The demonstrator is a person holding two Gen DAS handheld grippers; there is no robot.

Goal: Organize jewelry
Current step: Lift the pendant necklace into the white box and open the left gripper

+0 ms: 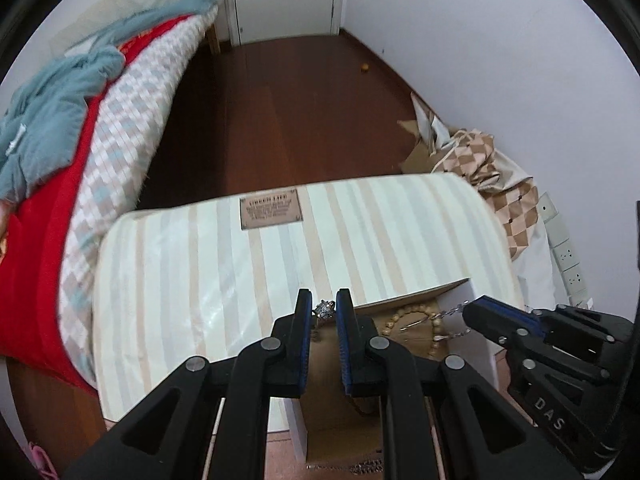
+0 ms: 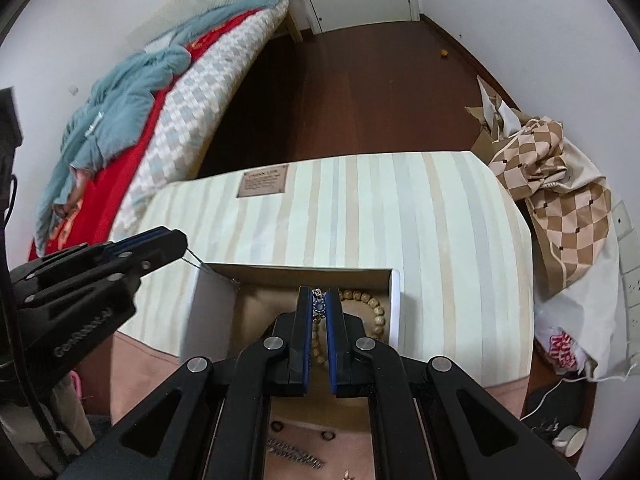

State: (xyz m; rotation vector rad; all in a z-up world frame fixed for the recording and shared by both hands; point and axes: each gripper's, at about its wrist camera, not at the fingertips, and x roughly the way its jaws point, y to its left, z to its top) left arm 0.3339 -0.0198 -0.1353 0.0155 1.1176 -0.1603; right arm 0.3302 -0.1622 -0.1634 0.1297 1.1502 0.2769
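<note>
My left gripper (image 1: pixel 324 307) is shut on a silver ring with a stone (image 1: pixel 325 309), held over the left edge of an open white box (image 1: pixel 478 344). A wooden bead bracelet (image 1: pixel 420 320) lies in the box. My right gripper (image 2: pixel 319 305) is shut on a small round blue pendant (image 2: pixel 319 306) on a thin silver chain (image 1: pixel 454 311), held over the box (image 2: pixel 208 308) beside the bead bracelet (image 2: pixel 372 312). The chain drapes into the box. The left gripper also shows in the right wrist view (image 2: pixel 176 245), and the right gripper in the left wrist view (image 1: pixel 474 314).
The box sits on a striped cushion-topped table (image 2: pixel 400 216) with a brown label (image 2: pixel 262 186). Rings (image 2: pixel 328 435) and a chain (image 2: pixel 296 456) lie on pink cloth in front. A bed (image 1: pixel 80 200) stands left; checkered bags (image 2: pixel 560 208) stand right.
</note>
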